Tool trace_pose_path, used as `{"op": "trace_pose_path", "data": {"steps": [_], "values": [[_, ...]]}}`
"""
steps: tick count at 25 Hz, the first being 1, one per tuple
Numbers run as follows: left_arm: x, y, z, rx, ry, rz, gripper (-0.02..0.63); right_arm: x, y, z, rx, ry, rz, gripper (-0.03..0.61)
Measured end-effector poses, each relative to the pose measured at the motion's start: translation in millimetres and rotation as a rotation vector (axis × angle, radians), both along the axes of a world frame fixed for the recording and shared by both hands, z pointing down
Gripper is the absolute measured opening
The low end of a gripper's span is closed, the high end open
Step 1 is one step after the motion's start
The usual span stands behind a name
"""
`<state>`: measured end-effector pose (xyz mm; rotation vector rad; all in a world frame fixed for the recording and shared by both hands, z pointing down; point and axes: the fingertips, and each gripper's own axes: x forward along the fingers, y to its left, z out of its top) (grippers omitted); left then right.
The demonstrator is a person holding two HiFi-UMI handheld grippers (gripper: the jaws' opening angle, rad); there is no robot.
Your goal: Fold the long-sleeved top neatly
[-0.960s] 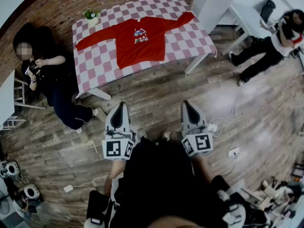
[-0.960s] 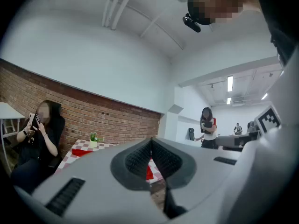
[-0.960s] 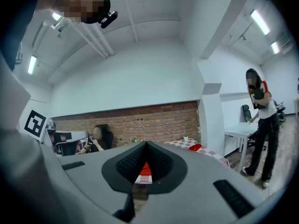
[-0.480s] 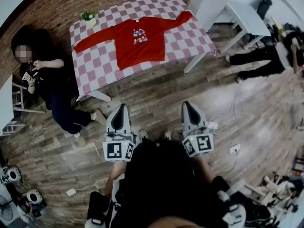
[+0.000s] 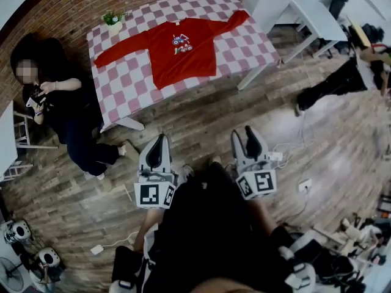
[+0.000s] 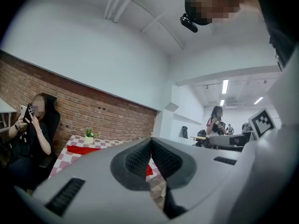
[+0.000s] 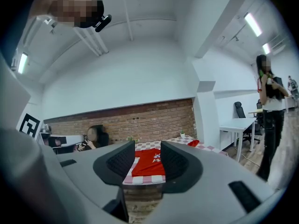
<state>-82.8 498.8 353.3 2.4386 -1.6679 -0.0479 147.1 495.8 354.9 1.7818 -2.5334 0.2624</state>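
Long-sleeved top (image 5: 180,50) lies flat on the table (image 5: 125,87) at 12 o'clock in the head view, front up, both sleeves spread out sideways. One cuff points to 9 o'clock and stops short of the table edge; the other runs to 2 o'clock, right by the far corner. Hem faces 6 o'clock, with a checked margin left before the near edge. Soft red knit, small print on the chest.

Table is rectangular with white legs; its pink-and-white checked cloth hangs over the sides. Small potted plant (image 5: 112,20) sits at the top's 10 o'clock, apart from the sleeve.

Wide strip of bare wood-plank floor (image 5: 201,118) lies between the near table edge and both grippers. Seated person (image 5: 67,112) in dark clothes crowds the table's 8 o'clock side against the brick wall (image 5: 55,11). White desk (image 5: 311,17) stands at 2 o'clock, with a gap to the table. Cables lie on the floor at 3 o'clock of the right gripper.

Left gripper (image 5: 159,142) is held level and well short of the table, ribbed dark pads (image 6: 138,160) pressed together, nothing in them. Right gripper (image 5: 244,139) has just been opening its jaws; the pads (image 7: 122,161) stand apart with nothing between them
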Motion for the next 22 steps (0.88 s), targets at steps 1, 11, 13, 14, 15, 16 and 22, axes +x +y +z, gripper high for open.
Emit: {"op": "trace_pose_path", "data": {"steps": [1,11,13,14,15,16,22], "values": [[0.1,-2.8,1.8,-0.006,0.002,0.003,0.008,-0.9,-2.9,2.1,-0.005,0.000,0.000,0.150],[28.8,-72.5,13.4,-0.021,-0.003,0.033,0.008,15.2,-71.9,18.7,-0.025,-0.012,0.000,0.150],[37.3,-97.5,15.4,-0.025,-0.004,0.032,0.008,22.7,-97.1,20.1,-0.025,-0.011,-0.002,0.150],[42.1,-111.6,15.1,-0.026,0.000,0.032,0.008,26.7,-111.0,20.8,-0.026,-0.010,-0.004,0.150],[47.2,-126.5,14.1,-0.026,0.004,0.032,0.008,30.9,-125.6,20.6,-0.026,-0.009,-0.007,0.150],[52.9,-141.6,12.7,-0.026,0.005,0.032,0.008,35.5,-140.7,19.1,-0.024,-0.007,-0.009,0.150],[96.0,-231.8,1.2,-0.024,0.003,0.035,0.008,72.0,-234.3,10.5,-0.031,-0.013,-0.027,0.150]]}}
